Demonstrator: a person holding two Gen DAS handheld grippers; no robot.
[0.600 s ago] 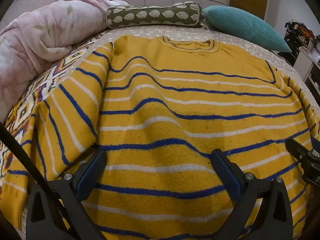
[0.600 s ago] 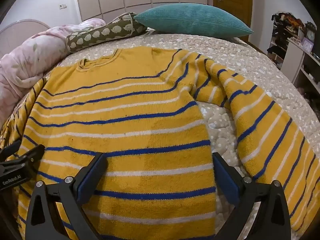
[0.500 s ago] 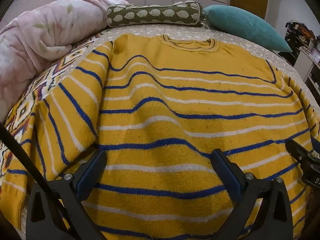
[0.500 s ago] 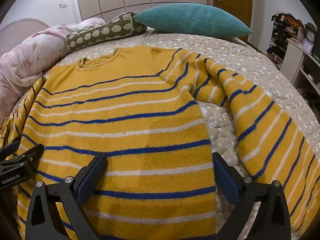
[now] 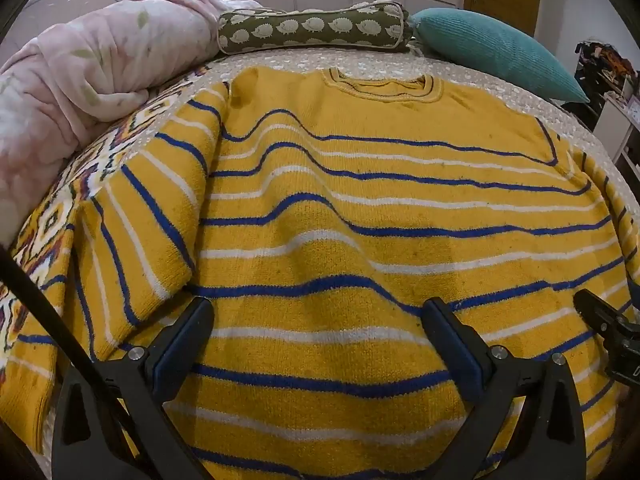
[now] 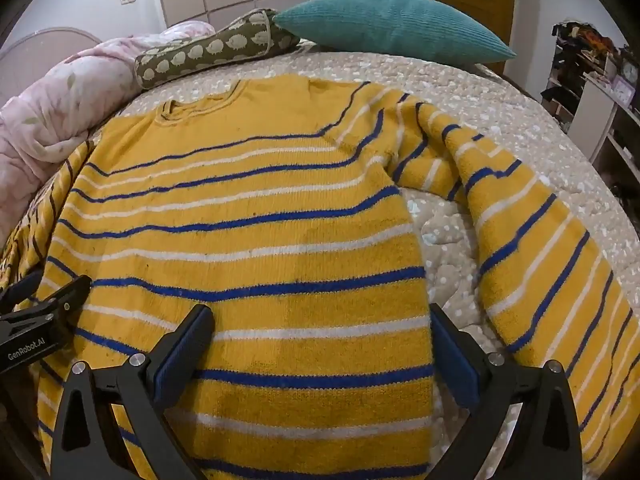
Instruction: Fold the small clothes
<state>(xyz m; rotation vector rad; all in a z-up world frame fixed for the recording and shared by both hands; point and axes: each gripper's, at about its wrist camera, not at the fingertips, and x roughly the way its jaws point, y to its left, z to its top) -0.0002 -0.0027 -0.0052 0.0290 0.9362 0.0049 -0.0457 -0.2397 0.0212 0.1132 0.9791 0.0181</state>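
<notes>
Yellow striped sweater [image 5: 360,208] flat beneath both wide-apart, unladen tongs, left [image 5: 318,320] and right [image 6: 320,326].

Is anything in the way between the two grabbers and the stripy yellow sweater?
Nothing visible. The yellow sweater lies spread on the bed, and both the left gripper and right gripper are open right over its lower part.

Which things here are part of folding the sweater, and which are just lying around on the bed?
Part of the job:
yellow striped sweater, spread flat
left gripper, open above it
right gripper, open above it

Just lying about:
teal pillow
hedgehog-print bolster
pink blanket
patterned throw under the left sleeve
</notes>
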